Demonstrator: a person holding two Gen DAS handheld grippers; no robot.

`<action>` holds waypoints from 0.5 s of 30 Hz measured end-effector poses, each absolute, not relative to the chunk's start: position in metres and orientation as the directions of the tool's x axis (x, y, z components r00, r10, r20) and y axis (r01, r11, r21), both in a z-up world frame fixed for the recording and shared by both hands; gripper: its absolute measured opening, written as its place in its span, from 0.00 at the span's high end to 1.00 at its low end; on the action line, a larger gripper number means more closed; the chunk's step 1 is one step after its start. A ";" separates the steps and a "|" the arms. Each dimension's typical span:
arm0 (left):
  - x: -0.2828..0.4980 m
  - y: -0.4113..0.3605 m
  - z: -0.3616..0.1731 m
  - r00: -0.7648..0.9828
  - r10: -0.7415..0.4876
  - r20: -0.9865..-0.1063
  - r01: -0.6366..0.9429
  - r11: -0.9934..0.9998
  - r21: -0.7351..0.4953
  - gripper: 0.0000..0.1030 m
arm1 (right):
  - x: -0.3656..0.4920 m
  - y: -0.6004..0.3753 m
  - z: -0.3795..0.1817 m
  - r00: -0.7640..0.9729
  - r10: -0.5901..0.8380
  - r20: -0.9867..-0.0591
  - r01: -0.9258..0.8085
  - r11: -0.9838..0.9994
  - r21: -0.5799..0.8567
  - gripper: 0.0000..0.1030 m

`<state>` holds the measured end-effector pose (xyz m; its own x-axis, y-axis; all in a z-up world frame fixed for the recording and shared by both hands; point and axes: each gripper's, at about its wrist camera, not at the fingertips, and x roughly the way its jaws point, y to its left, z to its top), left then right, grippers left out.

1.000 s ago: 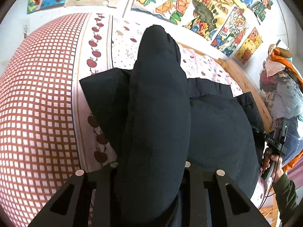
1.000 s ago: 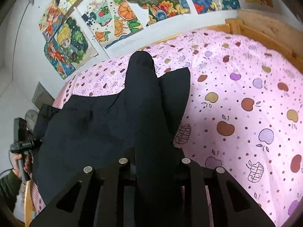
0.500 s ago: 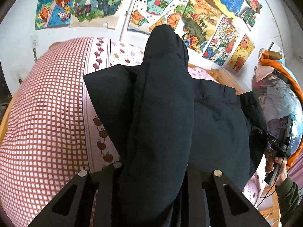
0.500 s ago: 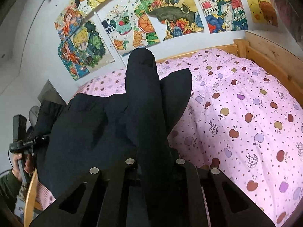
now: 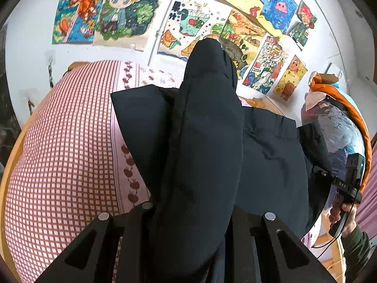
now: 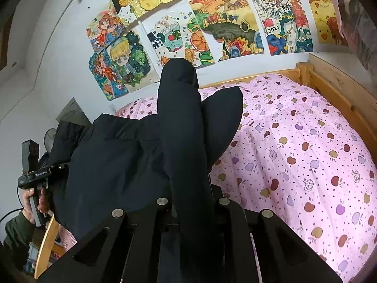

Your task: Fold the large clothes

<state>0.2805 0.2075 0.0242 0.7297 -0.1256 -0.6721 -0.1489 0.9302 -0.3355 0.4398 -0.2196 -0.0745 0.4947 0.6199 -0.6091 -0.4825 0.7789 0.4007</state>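
A large black padded jacket point(image 5: 271, 160) hangs lifted over the bed, held by both grippers. My left gripper point(image 5: 190, 212) is shut on a thick fold of the jacket, which drapes over its fingers and hides the tips. My right gripper point(image 6: 190, 202) is shut on another fold of the same jacket point(image 6: 113, 160), fingertips hidden under the cloth. The right gripper also shows at the right edge of the left wrist view point(image 5: 346, 184), and the left gripper at the left edge of the right wrist view point(image 6: 33, 174).
The bed has a pink apple-print quilt point(image 6: 306, 160) and a red checked cover point(image 5: 59, 165). A wooden bed frame point(image 6: 334, 87) runs along the right. Colourful drawings point(image 6: 212, 28) cover the wall behind. Bagged clothes point(image 5: 339, 127) hang at the right.
Both grippers have risen with the jacket, lifting it higher off the bed; more of the wall and its drawings shows now.
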 end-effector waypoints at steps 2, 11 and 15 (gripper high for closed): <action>0.280 0.209 0.018 0.716 -0.137 -0.684 -0.161 0.922 -0.353 0.80 | 0.439 -0.219 -0.076 0.490 0.612 -0.621 -0.472 0.785 0.401 0.90; 0.296 0.219 -0.026 0.652 -0.148 -0.744 -0.224 0.899 -0.375 0.78 | 0.452 -0.204 -0.109 0.457 0.533 -0.712 -0.399 0.838 0.372 0.89; 0.306 0.217 -0.032 0.617 -0.103 -0.780 -0.256 0.911 -0.323 0.73 | 0.457 -0.194 -0.114 0.470 0.483 -0.739 -0.392 0.864 0.315 0.86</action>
